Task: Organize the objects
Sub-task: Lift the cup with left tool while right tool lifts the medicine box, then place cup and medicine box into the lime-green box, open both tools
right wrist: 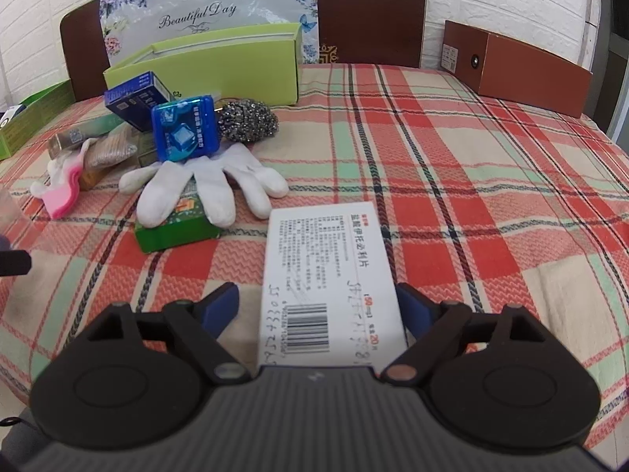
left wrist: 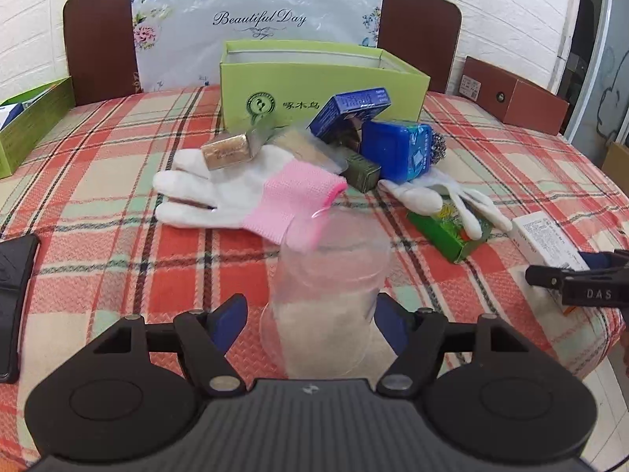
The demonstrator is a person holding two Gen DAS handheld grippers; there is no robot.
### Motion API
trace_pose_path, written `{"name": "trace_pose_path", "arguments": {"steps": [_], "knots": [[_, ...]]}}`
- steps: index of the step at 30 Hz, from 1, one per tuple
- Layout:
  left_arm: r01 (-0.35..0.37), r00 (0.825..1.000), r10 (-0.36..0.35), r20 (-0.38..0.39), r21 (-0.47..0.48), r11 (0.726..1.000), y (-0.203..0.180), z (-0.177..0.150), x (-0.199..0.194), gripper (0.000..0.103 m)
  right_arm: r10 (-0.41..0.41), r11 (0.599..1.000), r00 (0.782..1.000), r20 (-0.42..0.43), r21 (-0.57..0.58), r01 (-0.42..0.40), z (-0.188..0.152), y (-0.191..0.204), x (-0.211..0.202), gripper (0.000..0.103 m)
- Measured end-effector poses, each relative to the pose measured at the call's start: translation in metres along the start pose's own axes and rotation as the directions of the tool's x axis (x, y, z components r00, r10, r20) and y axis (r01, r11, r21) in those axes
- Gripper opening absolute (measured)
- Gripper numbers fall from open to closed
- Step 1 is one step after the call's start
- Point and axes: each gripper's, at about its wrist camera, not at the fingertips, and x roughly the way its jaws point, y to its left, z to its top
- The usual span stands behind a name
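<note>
Left wrist: my left jaws pinch clear plastic cup (left wrist: 328, 295); right jaws straddle white medicine box (right wrist: 330, 275), contact unclear. Gloves, boxes, scourer still heaped before green box (left wrist: 322, 78); sorting barely begun

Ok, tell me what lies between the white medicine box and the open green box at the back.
In the right wrist view, only bare plaid cloth separates the medicine box from the green box.

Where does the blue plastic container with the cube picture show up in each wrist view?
Left wrist: blue plastic container right of centre, in front of the green box.
Right wrist: upper left, beside the steel scourer.
Shared landmark: the "Beautiful Day" board behind the table.
</note>
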Motion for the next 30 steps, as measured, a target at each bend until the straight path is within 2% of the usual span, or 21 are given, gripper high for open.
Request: {"name": "trace_pose_path", "arguments": {"steps": [2,4,7,10,14,17,21,25,30], "knots": [[0.009,1.000,-0.009,0.003,0.014,1.000,-0.003,0.002,0.002,0.074,0.000,1.000,1.000,0.000,0.010,0.000,-0.001,-0.002,-0.002,0.086],[0.032,0.999,-0.032,-0.006,0.021,0.999,-0.003,0.002,0.004,0.058,-0.004,1.000,1.000,0.001,0.022,0.004,-0.003,-0.004,-0.002,0.085],[0.050,0.999,-0.050,-0.018,-0.006,0.999,0.000,0.000,0.005,0.057,-0.028,1.000,1.000,0.007,0.007,0.028,-0.003,-0.001,-0.001,0.066],[0.061,0.998,-0.061,-0.015,-0.012,0.998,0.001,0.002,0.000,0.055,-0.038,0.999,0.999,0.004,-0.013,0.038,0.001,0.004,0.000,0.066],[0.101,0.995,-0.101,0.026,-0.017,0.995,0.005,0.016,-0.015,0.054,0.020,0.999,0.999,0.028,0.024,-0.021,0.008,0.000,-0.011,0.066],[0.137,0.988,-0.135,0.078,-0.025,0.990,0.012,0.034,-0.024,0.055,0.050,0.998,0.995,0.088,0.028,-0.053,0.022,-0.002,-0.033,0.066],[0.128,0.983,-0.116,0.143,-0.072,0.989,0.024,0.065,-0.028,0.055,0.093,0.995,0.979,0.179,0.015,-0.097,0.051,-0.002,-0.051,0.066],[0.137,0.965,-0.118,0.235,-0.065,0.988,0.026,0.099,-0.036,0.056,0.157,0.987,0.959,0.234,0.006,-0.163,0.086,0.001,-0.046,0.066],[0.136,0.954,-0.108,0.279,-0.085,0.987,0.028,0.146,-0.019,0.056,0.206,0.978,0.934,0.291,-0.053,-0.200,0.133,0.024,-0.032,0.066]]}}
